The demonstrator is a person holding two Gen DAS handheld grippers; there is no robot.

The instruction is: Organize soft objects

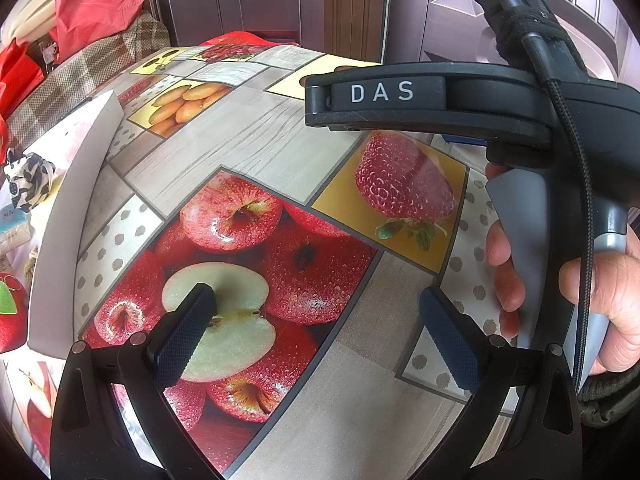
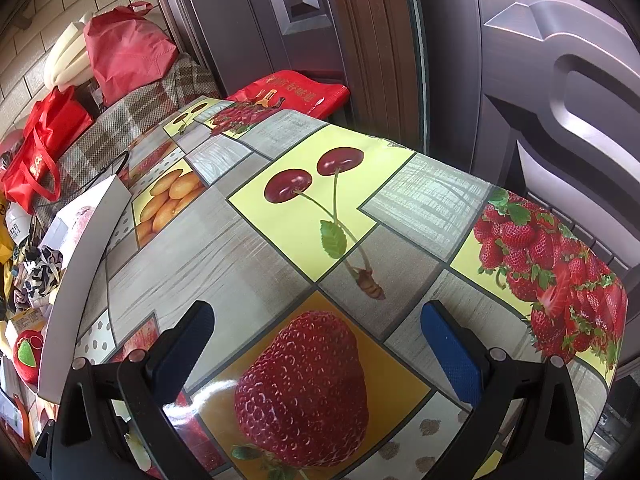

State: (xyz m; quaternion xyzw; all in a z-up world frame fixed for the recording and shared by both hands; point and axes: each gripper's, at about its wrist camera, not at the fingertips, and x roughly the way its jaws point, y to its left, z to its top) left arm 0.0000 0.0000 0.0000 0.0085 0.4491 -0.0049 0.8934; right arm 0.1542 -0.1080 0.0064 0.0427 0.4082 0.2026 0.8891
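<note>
Two grippers up and neither is carrying anything: your left gripper (image 1: 316,320) has its fingers spread wide over the apple print on the tablecloth (image 1: 248,148), and your right gripper (image 2: 316,340) is just as wide apart above the big printed strawberry, nothing between the pads on either side. In the left view your right hand (image 1: 600,300) wraps the other tool's handle, off to the right of the left fingers.

Now the part that matters. The soft things are not ahead of either gripper; they sit off to the left of both, beyond the white box wall (image 1: 60,216) that stands along the table's left edge. There is the black-and-white patterned fabric piece (image 1: 28,180), bunched up with no clear long axis, and closer to you the red plush strawberry (image 2: 26,356) with its green leaf, low at the far left edge. Everything directly in front of the fingers is bare printed cloth.

So your left gripper looks the nearer of the two, and I'd judge it the natural one to swing left over that white wall. The right one sits further across the table, well apart from the pile. How deep those soft items lie behind the wall, I can't tell from here
</note>
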